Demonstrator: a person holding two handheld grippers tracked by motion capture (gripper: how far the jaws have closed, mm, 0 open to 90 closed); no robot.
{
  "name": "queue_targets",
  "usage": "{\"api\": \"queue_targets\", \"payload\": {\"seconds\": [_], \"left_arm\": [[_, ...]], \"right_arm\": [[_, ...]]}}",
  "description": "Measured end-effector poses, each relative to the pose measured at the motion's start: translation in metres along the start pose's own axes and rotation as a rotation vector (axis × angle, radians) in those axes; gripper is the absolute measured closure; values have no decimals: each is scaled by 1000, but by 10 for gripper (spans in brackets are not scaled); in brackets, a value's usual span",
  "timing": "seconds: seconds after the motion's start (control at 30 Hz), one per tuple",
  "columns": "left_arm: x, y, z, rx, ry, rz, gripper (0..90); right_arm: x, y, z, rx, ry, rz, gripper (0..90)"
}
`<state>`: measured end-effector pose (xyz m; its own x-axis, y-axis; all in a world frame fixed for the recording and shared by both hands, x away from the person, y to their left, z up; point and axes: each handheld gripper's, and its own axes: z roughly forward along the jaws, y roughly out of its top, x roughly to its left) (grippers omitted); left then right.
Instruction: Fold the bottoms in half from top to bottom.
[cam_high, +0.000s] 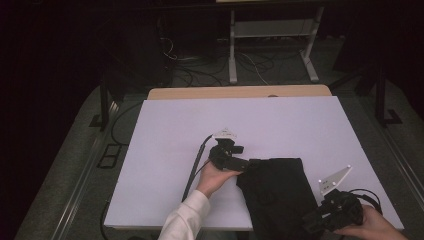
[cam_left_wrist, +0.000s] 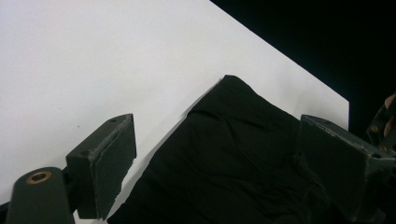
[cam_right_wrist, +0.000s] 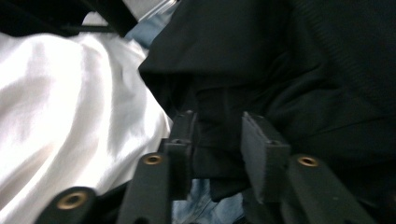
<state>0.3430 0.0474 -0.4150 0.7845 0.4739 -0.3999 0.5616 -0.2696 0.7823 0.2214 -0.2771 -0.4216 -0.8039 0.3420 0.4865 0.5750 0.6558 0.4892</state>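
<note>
garment: black cloth (cam_high: 277, 192) folded on white table (cam_high: 175, 150), front edge, right of centre
left gripper (cam_high: 239, 162): at cloth's 10 o'clock corner, jaws spread wide, nothing pinched
right gripper (cam_high: 312, 220): at cloth's 4 o'clock, jaws part-spread, fold of cloth between, grip unclear

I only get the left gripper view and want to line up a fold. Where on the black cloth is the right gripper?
Observer: In the high view, the right gripper is at the black cloth's near right corner, by the white board's front edge.
Operator: Has it got any cloth?
Observer: In the right gripper view, a fold of the cloth lies between its jaws. I cannot tell whether they press on it.
Operator: And where does my gripper sit from above?
Observer: The left gripper is at the cloth's far left corner.
</note>
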Motion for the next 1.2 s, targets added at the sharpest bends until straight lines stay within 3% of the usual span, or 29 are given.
{"api": "queue_targets", "payload": {"seconds": [0.33, 0.4, 0.53, 0.9, 1.2], "left_arm": [[-1, 0, -2, 11, 14, 14, 78], [-1, 0, -2, 23, 18, 18, 59], [-1, -1, -3, 38, 24, 25, 26], [0, 0, -5, 51, 28, 26, 0], [3, 1, -8, 43, 36, 23, 0]], "right_arm": [[-6, 1, -15, -135, -72, 52, 368], [-8, 2, -19, -162, -87, 64, 271], [-13, 7, -27, -208, -129, 90, 171], [-29, 26, -40, -261, -200, 128, 31], [-45, 41, -51, -306, -242, 143, 0]]}}
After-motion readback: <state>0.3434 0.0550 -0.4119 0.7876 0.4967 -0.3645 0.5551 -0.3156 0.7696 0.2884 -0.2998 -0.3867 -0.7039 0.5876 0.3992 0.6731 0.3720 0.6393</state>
